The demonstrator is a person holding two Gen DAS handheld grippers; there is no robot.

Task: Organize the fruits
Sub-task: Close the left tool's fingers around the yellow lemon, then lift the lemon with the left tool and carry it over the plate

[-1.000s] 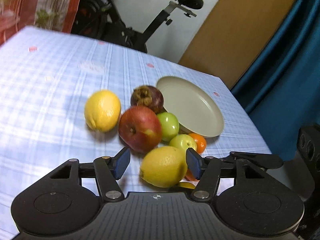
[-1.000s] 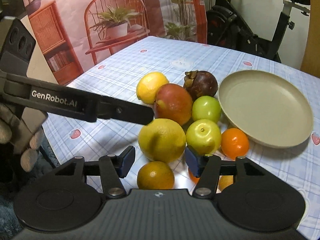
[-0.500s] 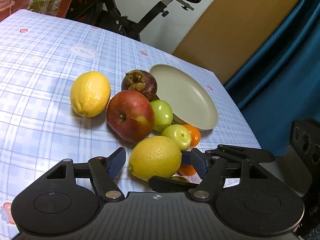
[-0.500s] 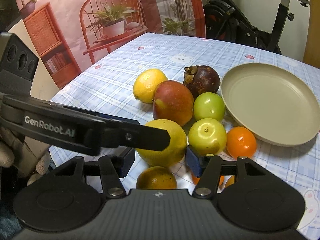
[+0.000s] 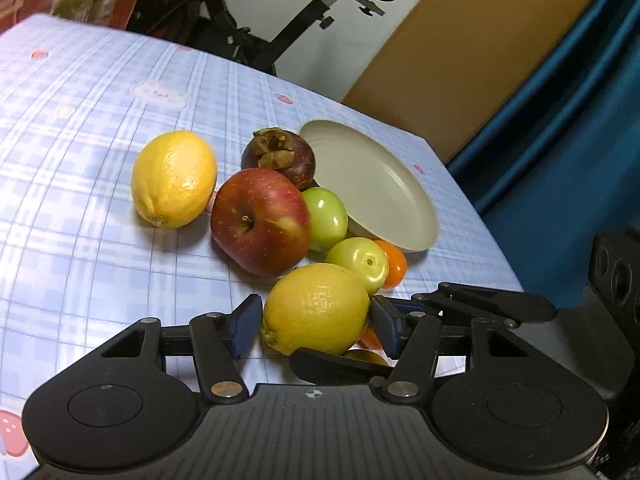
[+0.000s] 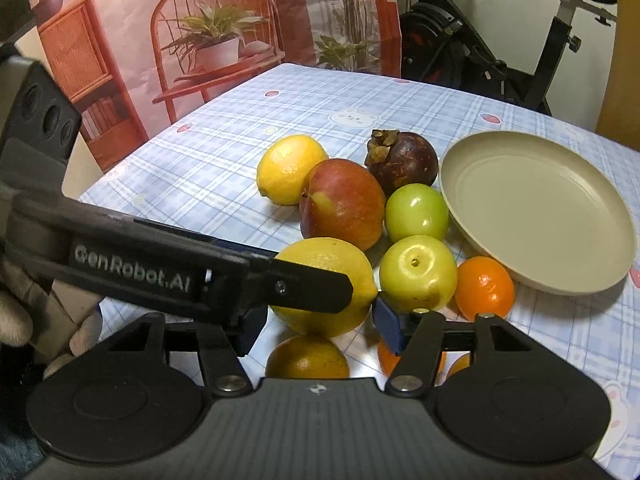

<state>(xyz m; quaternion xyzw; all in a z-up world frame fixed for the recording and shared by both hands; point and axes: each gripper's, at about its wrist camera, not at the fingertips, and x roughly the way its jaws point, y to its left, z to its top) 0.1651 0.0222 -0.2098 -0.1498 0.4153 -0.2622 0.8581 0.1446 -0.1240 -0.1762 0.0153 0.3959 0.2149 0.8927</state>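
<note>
**Nearly gripped: a lemon waits between two closing pads**

Spread with a checked cloth, the table (image 6: 248, 128) carries everything. An empty plate (image 6: 536, 208) sits just beside the fruit pile, likely the sorting spot. Red apple (image 5: 260, 220), dark mangosteen (image 5: 280, 158) and far lemon (image 5: 174, 178) crowd together. The left hand-held gripper (image 5: 316, 324) straddles the near lemon (image 5: 316, 308), jaws closing, pads not yet pressing. The right hand-held gripper (image 6: 316, 326) hovers released above an orange (image 6: 306, 358).

The left claw (image 5: 316, 320) is closing while the right claw (image 6: 320, 322) stands part-open, both angled downward.
</note>
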